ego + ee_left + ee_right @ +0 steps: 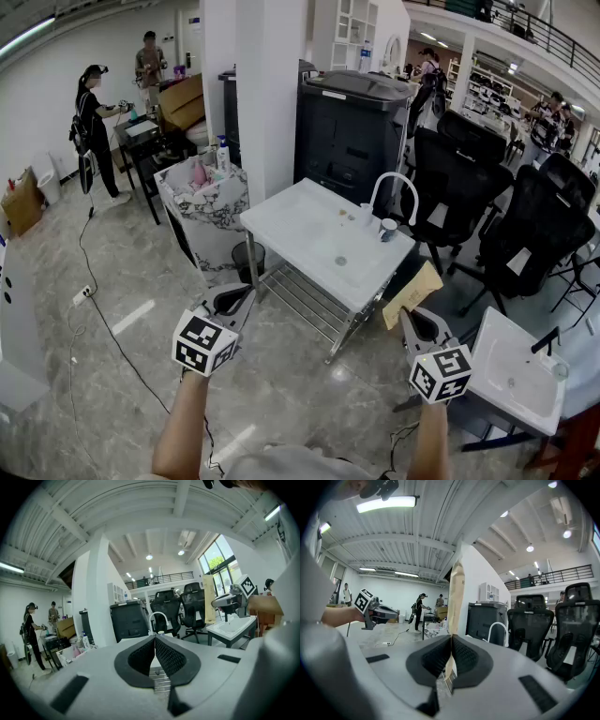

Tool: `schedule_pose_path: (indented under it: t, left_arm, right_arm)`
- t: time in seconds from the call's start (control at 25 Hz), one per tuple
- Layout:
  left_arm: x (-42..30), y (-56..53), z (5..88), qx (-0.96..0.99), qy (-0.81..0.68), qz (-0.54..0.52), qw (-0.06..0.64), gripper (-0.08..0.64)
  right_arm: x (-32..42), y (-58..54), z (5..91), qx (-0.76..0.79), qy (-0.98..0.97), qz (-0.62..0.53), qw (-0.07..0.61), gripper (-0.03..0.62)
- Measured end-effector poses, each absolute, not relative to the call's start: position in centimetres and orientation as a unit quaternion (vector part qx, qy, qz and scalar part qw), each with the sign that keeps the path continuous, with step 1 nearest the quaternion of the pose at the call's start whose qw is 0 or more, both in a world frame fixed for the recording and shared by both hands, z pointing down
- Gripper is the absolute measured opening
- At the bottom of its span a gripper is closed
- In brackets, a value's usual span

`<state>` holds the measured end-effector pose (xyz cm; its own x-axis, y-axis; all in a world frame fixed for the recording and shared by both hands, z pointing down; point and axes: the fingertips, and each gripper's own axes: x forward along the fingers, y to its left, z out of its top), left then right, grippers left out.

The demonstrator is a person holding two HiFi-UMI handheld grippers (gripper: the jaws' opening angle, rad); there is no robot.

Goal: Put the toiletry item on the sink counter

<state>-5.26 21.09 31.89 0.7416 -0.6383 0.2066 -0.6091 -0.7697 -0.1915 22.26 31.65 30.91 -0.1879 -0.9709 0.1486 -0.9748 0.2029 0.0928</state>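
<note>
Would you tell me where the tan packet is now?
The tan packet is right of centre in the head view, pinched in the right gripper, just off a corner of the white sink counter.

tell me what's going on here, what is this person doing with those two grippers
A person holds a gripper in each hand, facing the white sink counter. The right gripper is shut on a flat tan packet that sticks up from its jaws. The left gripper is shut and empty. The packet is not yet on the counter, where a curved faucet and a small cup stand.
</note>
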Motion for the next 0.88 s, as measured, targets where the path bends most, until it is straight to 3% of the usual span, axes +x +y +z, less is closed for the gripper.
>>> schedule_pose_path:
  t: [0.88]
  left_arm:
    - [-1.2, 23.9, 34.2, -0.916, 0.372, -0.145, 0.038, 0.011]
  right_arm:
    - [28.3, 32.4, 32.9, 0.607, -0.790, 0.016, 0.085, 0.005]
